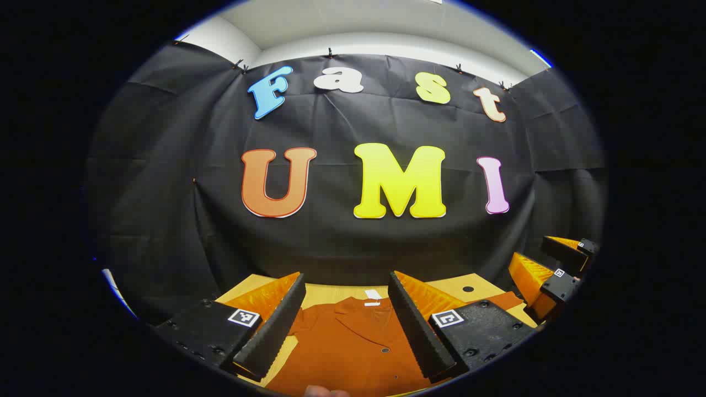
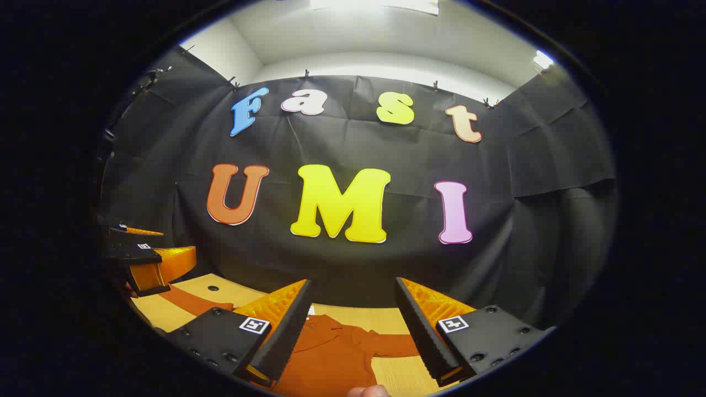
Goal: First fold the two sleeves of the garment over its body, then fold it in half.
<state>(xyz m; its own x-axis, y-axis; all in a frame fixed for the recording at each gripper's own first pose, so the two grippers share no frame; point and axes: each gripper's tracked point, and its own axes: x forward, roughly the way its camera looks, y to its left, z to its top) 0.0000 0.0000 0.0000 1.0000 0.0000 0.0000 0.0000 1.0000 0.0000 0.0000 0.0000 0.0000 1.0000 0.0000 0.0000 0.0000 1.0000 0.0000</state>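
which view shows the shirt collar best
The left gripper view: the collar of the rust shirt sits between the open left claw, white tag and button visible. The right gripper view shows it smaller, partly behind a finger of the right claw.

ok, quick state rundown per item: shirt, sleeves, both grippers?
shirt: spread flat on the table, collar toward the wall, not folded in half
sleeves: stretched out sideways, not yet folded over the body
left gripper: open, above the shirt, holding nothing
right gripper: open, above the shirt, holding nothing
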